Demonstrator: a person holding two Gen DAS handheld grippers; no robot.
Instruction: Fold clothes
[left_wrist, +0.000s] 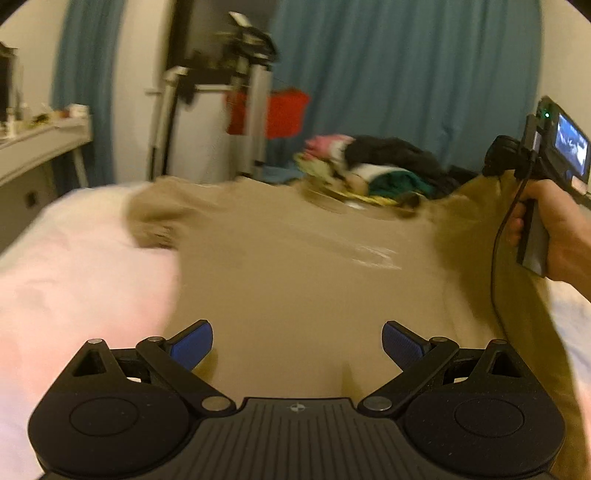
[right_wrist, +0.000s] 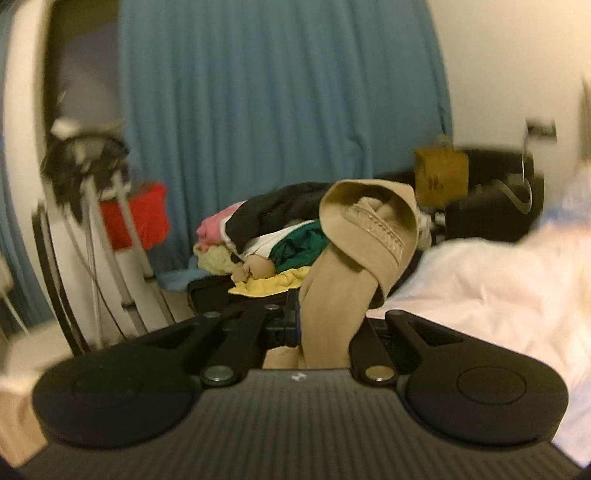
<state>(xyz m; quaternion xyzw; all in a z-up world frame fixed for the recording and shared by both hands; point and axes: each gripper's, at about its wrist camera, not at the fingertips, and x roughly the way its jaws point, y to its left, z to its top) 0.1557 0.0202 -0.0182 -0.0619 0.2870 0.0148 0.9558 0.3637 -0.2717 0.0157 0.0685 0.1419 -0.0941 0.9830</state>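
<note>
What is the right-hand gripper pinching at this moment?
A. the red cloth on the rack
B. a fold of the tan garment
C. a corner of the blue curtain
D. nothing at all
B: in the right wrist view the right gripper is closed on a fold of the tan garment, which loops up in front of the camera.

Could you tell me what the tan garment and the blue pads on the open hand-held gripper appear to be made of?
Tan garment: looks like soft matte knit, perhaps cotton jersey; it drapes limply and shows a stitched hem. Blue pads on the left hand-held gripper: probably rubber or textured plastic, with a fine ribbed matte face. Blur leaves both uncertain.
</note>
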